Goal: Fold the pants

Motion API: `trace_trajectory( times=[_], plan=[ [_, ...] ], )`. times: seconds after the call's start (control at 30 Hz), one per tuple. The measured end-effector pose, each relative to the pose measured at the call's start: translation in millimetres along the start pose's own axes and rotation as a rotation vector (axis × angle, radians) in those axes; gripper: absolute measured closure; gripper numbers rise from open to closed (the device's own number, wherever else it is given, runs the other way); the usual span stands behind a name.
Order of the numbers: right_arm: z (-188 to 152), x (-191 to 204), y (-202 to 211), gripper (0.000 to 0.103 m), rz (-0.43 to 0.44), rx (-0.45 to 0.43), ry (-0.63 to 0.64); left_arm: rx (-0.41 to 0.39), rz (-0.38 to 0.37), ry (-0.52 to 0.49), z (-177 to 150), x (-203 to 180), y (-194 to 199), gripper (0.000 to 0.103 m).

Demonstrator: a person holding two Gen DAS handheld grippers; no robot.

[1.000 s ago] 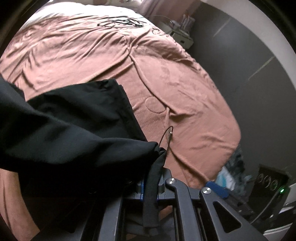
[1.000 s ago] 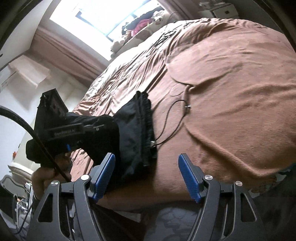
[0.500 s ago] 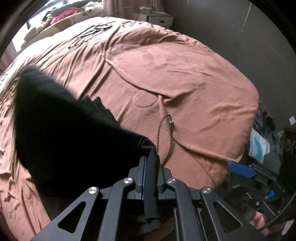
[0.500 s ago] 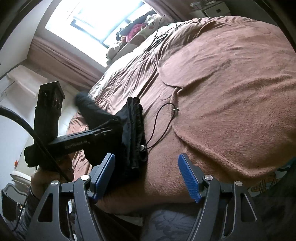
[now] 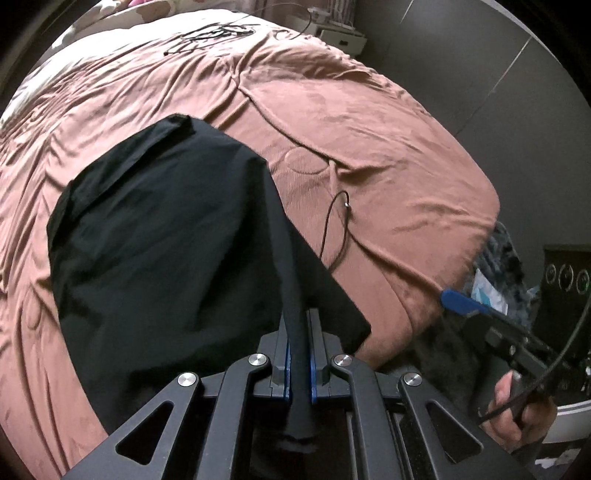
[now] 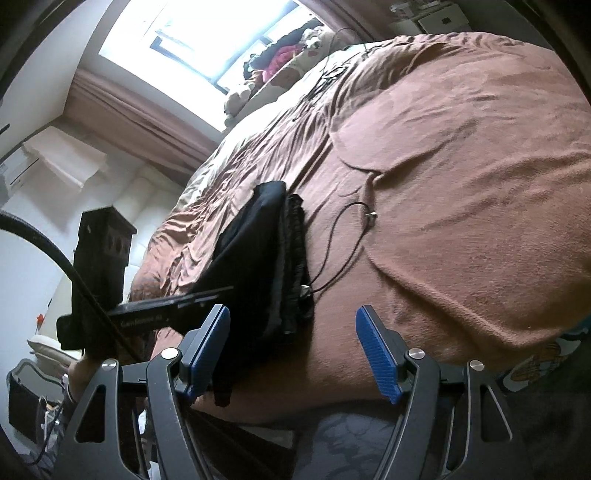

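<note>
Black pants (image 5: 166,251) lie on the brown bedspread (image 5: 369,147) near the bed's front edge. My left gripper (image 5: 299,332) is shut on a fold of the pants' cloth, which hangs between the blue pads. In the right wrist view the pants (image 6: 266,258) form a dark folded stack, and the left gripper (image 6: 177,314) reaches them from the left. My right gripper (image 6: 291,343) is open and empty, just in front of the bed's edge, to the right of the pants. It also shows in the left wrist view (image 5: 465,302), held by a hand.
A thin black cord (image 5: 332,229) with a metal tip lies on the bedspread beside the pants. More cables (image 5: 210,33) lie at the far end of the bed. A nightstand (image 5: 340,37) stands beyond. A window (image 6: 207,37) is behind the bed. Clutter (image 5: 495,291) lies on the floor by the bed corner.
My left gripper has carried the held pants cloth forward and laid it over the stack, so the pants now lie flatter. The right gripper has stayed open near the bed's edge.
</note>
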State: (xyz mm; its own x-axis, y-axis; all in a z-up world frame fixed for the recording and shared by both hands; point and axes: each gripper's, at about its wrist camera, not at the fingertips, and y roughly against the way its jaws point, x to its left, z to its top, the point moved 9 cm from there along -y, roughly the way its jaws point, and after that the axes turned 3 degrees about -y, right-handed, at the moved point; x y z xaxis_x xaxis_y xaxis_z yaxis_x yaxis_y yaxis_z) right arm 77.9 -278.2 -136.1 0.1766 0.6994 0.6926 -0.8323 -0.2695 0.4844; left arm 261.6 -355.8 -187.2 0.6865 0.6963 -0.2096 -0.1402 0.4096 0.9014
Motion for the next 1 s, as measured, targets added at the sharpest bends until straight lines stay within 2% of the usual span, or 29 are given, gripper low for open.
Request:
trace_trajectory(
  times=[0.17,0.27,0.33,0.4,0.47,0.6,0.67,1.0],
  plan=[
    [-2.2,7.8,-1.1,0.034,0.000,-0.001,0.007,-0.004,-0.020,-0.016,-12.7,-10.2,13.5,0.096],
    [-3.6,11.5,-0.8,0.034,0.001,0.000,0.013,-0.005,-0.047,-0.018,-20.5,-17.9,17.6,0.091],
    [-4.2,13.0,-1.3,0.034,0.004,0.004,0.013,-0.013,-0.071,-0.009,-24.5,-21.8,20.5,0.080],
    [-5.4,15.1,-2.9,0.034,0.012,0.011,0.010,-0.027,-0.132,0.034,-27.3,-22.8,25.3,0.058],
    [-6.7,19.3,-5.2,0.034,0.018,0.018,0.017,-0.060,-0.142,0.060,-28.2,-19.0,32.7,0.051],
    [-10.6,28.3,-16.2,0.034,0.031,0.051,0.031,-0.110,-0.133,0.119,-32.6,-0.8,46.9,0.050],
    [-13.4,32.9,-26.3,0.034,0.034,0.074,0.045,-0.126,-0.104,0.144,-37.5,12.6,50.4,0.050],
    [-36.7,39.8,-85.7,0.035,-0.052,0.241,0.096,-0.155,-0.025,0.320,-77.0,92.9,57.4,0.050]
  ],
)
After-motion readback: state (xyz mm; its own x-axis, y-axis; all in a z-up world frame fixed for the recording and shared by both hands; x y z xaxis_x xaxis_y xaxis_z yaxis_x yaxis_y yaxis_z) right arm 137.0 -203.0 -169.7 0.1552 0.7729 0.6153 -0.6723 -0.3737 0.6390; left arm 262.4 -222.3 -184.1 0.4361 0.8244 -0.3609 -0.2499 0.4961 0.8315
